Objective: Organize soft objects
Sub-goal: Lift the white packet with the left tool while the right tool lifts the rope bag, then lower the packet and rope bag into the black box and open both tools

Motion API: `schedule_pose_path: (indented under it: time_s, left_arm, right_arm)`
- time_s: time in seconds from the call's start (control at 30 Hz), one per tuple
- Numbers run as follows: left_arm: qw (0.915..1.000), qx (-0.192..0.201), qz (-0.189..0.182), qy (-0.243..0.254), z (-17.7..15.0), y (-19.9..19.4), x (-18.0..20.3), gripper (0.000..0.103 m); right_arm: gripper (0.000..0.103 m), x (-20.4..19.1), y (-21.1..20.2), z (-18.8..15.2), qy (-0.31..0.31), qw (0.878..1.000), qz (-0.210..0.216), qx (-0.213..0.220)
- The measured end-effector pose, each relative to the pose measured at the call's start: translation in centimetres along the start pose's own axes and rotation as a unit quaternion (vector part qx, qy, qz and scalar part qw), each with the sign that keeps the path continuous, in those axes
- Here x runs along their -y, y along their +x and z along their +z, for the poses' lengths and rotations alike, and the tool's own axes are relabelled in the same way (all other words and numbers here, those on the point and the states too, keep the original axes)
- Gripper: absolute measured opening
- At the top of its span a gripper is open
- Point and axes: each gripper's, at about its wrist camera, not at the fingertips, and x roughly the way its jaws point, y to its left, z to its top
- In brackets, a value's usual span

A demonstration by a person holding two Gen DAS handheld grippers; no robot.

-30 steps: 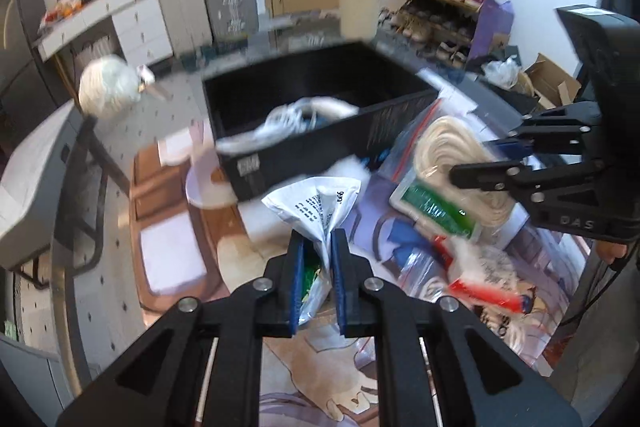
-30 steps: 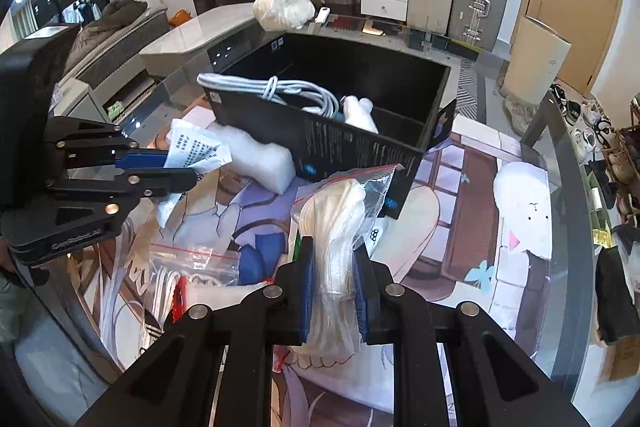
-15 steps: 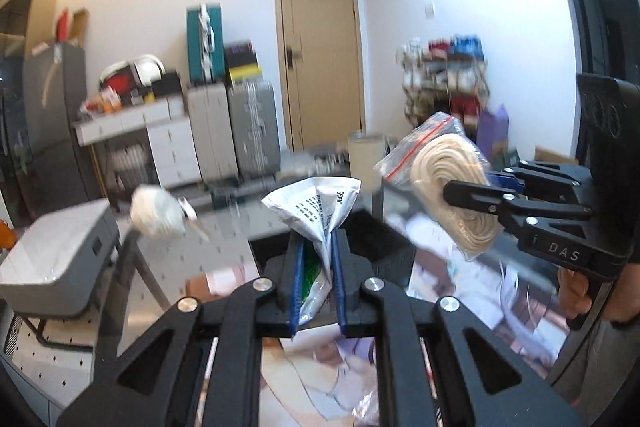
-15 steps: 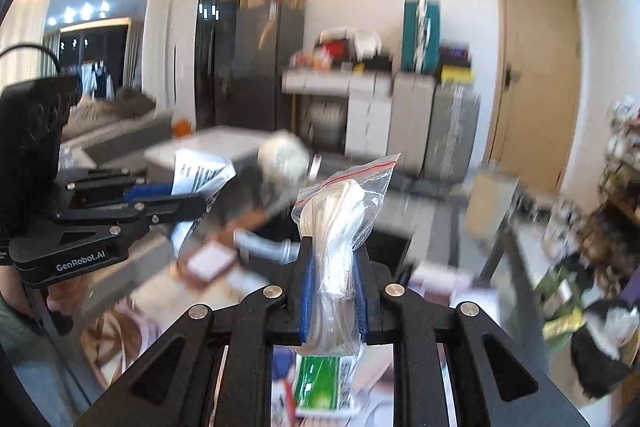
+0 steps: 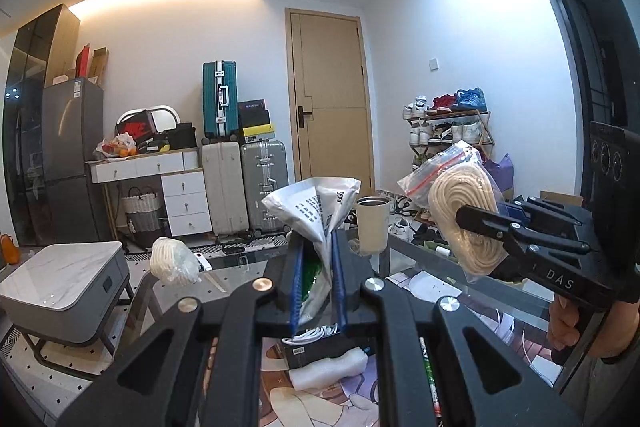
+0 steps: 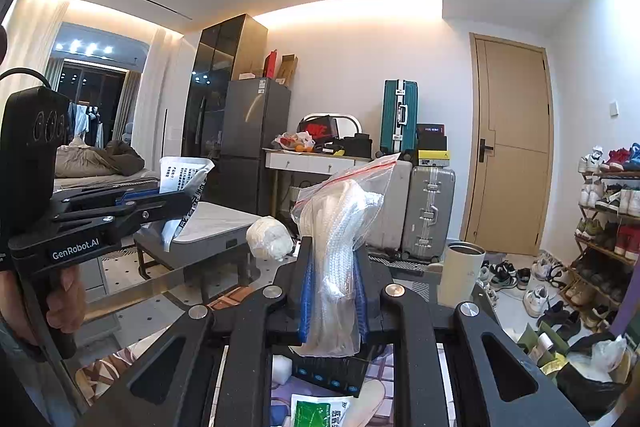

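Note:
My left gripper (image 5: 316, 255) is shut on a white printed plastic packet (image 5: 316, 211) with green inside, held up in the air and pointing nearly level. My right gripper (image 6: 334, 267) is shut on a clear zip bag of coiled white rope (image 6: 340, 223). In the left wrist view the right gripper (image 5: 464, 217) shows at the right with that rope bag (image 5: 464, 215). The left gripper (image 6: 188, 201) and its packet (image 6: 184, 179) appear at the left of the right wrist view. The black box (image 5: 316, 347) with a white cable lies below, mostly hidden by the fingers.
A glass table (image 5: 224, 279) carries a white bundle (image 5: 174, 261), a beige cup (image 5: 372, 223), white foam (image 5: 328, 371) and a green packet (image 6: 316, 409). A grey side table (image 5: 64, 287), suitcases (image 5: 262, 183), a shoe rack (image 6: 608, 211) and a hand (image 6: 64, 291) are around.
Both grippers rose and tilted up from looking down at the table to nearly level, each still holding its bag. The black box dropped to the bottom of both views.

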Motion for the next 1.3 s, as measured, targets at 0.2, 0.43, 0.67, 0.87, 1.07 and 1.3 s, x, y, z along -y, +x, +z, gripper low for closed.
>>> schedule_pose_path:
  time_s: [0.2, 0.43, 0.67, 0.87, 1.07, 1.3]
  left_arm:
    - [1.0, 0.003, 0.001, -0.001, 0.0, 0.0, 0.5, 0.011]
    - [0.9998, 0.0, 0.004, -0.021, 0.6, 2.0, 0.3, 0.011]
    - [0.9991, -0.005, 0.017, -0.038, 1.1, 6.1, -0.7, 0.011]
    - [0.9988, -0.007, 0.018, -0.045, 0.9, 9.1, -1.6, 0.011]
    - [0.9976, -0.011, 0.019, -0.065, 1.1, 11.0, -2.2, 0.011]
    - [0.9975, -0.019, 0.021, -0.064, 1.1, 11.3, -2.0, 0.011]
  right_arm:
    - [0.017, 0.7, 0.2, -0.1, 0.0, 1.0, 0.0, -0.002]
    - [0.017, 1.1, 2.1, 0.1, 0.013, 1.0, 0.007, -0.007]
    - [0.017, 1.2, 5.4, 0.3, 0.022, 1.0, -0.002, -0.011]
    - [0.017, 1.9, 9.4, 0.2, 0.036, 0.999, -0.007, -0.02]
    - [0.017, 2.1, 11.6, 0.6, 0.049, 0.998, -0.018, -0.022]
    - [0.017, 2.2, 12.4, 0.4, 0.057, 0.998, -0.013, -0.029]
